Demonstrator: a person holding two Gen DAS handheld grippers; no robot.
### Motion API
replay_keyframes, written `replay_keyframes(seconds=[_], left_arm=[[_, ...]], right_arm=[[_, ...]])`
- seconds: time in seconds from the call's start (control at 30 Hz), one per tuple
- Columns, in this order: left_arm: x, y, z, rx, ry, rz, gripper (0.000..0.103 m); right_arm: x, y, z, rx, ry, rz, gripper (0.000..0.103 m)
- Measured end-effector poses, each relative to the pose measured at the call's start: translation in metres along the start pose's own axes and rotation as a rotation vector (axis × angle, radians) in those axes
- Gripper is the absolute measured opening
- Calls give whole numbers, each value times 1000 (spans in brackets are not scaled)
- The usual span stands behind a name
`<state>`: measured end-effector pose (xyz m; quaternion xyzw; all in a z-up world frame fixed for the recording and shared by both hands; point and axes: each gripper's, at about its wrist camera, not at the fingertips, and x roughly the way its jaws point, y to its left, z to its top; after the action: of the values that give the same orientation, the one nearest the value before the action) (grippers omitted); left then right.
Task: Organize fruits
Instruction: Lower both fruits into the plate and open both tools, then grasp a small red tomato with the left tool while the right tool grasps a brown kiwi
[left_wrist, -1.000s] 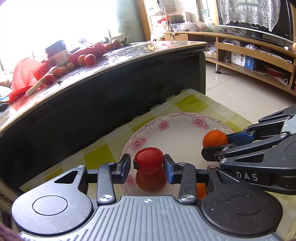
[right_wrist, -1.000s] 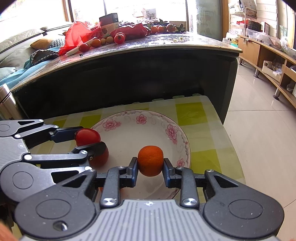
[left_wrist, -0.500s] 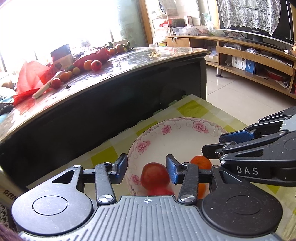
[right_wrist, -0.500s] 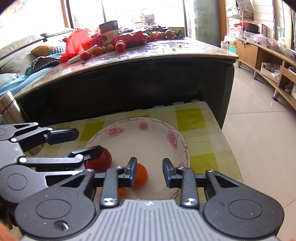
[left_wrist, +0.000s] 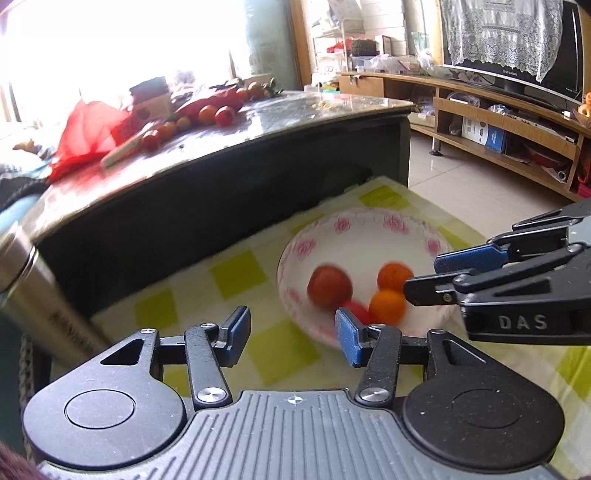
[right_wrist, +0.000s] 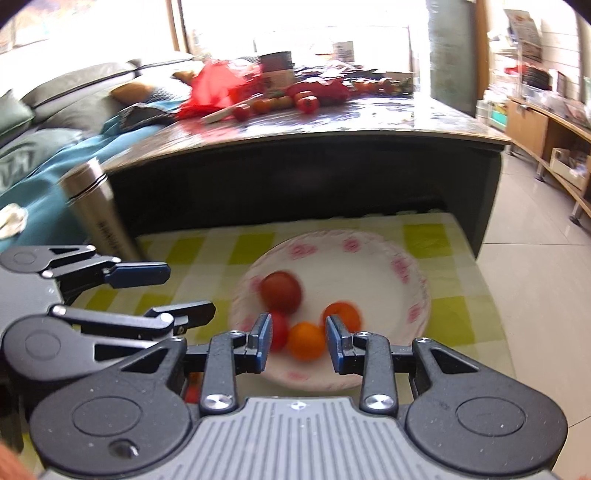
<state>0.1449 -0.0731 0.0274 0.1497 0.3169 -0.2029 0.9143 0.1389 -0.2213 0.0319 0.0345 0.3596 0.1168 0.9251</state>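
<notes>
Both let go! The left gripper and right gripper hung apart, empty; tomato and orange had dropped into the bowl mid-frame — delivered.

White bowl, blurred pink flowers; yellow-checked cloth; seemingly red and orange fruit.

"DAS" in white on the right claw, flask lettering blurred
</notes>
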Motion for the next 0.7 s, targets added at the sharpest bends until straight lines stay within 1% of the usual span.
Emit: replay_keyframes(seconds=[0.13, 0.2, 0.33, 0.47, 0.7], left_arm=[[-16, 7, -17, -18, 29, 0, 59], [-22, 8, -27, -26, 50, -17, 59], [-28, 4, -46, -9, 85, -42, 60], [-26, 3, -58, -16, 111, -73, 60], [-18, 1, -71, -8, 142, -117, 60]], right_arm=[[-2, 21, -18, -76, 47, 32, 37], [0, 31, -30, -133, 77, 39, 37], [11, 46, -48, -254, 126, 58, 37], [24, 51, -57, -296, 148, 74, 37], [49, 50, -52, -290, 165, 93, 37]])
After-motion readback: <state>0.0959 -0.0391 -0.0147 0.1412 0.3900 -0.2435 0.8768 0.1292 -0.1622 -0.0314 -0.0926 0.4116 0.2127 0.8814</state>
